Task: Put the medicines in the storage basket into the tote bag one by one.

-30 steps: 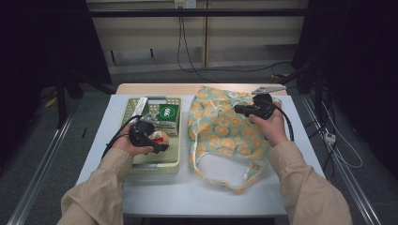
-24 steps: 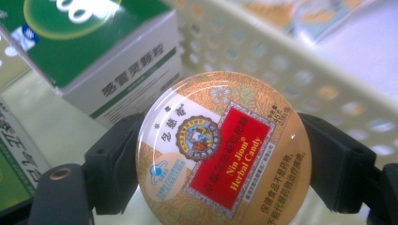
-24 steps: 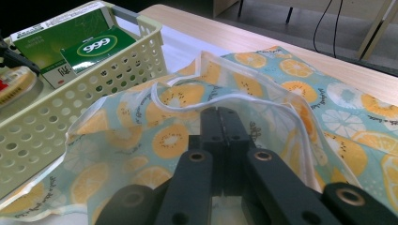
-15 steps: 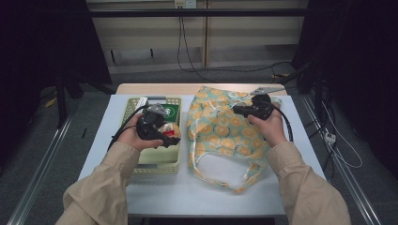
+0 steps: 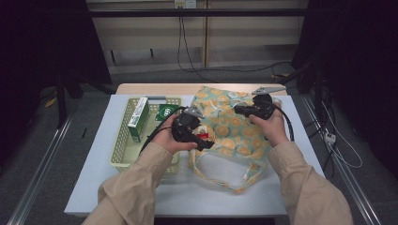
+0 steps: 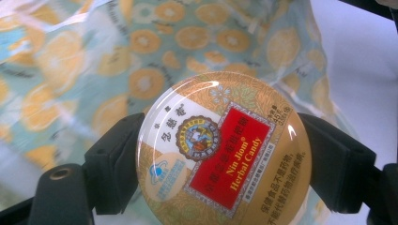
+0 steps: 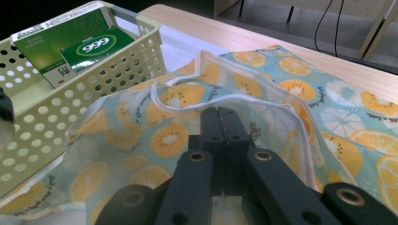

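A round candy tin (image 6: 224, 152), gold with a red label, sits clamped between the two black jaws of the left gripper (image 6: 220, 164). Beneath it lies a fruit-patterned bag (image 6: 141, 56) on the pale surface (image 6: 361, 61).

A white-topped table (image 5: 108, 178) with a bare wooden strip along its far edge carries a pale yellow perforated plastic basket (image 5: 123, 149) and, just to the right of that basket and touching it, a flat turquoise fabric bag printed with orange slices (image 5: 234, 140).
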Tool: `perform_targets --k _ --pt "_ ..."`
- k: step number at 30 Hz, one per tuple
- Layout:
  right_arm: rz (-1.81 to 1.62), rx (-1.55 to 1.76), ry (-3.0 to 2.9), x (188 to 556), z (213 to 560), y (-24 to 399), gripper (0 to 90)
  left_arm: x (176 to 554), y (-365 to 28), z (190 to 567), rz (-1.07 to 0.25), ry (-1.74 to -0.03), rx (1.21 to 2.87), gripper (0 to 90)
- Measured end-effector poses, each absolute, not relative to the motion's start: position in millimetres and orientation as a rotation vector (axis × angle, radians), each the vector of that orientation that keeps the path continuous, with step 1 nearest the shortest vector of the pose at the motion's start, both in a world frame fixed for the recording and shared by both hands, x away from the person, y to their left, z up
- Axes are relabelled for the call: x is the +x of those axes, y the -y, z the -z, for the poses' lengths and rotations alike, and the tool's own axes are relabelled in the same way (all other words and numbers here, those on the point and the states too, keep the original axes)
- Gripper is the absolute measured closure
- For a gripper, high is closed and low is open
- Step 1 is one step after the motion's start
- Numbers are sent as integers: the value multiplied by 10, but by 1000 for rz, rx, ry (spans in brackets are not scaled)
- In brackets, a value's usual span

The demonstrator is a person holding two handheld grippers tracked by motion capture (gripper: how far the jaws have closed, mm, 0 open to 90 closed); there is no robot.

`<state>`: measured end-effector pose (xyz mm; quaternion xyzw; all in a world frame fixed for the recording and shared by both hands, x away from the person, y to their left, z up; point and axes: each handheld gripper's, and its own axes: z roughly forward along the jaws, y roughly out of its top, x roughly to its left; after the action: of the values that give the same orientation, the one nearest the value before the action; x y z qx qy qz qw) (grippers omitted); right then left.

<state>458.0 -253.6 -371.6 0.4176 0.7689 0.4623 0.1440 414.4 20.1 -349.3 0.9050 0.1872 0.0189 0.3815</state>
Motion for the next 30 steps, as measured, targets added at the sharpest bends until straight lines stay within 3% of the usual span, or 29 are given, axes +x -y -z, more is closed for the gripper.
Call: perform_targets --k 22,30 --pt "-1329 1262 -2179 4724 3841 2689 900 4516 517 4071 -56 -619 2276 205" --pt "-1333 1305 -2156 4818 3930 2759 900 4739 734 4235 -119 -640 2307 204"
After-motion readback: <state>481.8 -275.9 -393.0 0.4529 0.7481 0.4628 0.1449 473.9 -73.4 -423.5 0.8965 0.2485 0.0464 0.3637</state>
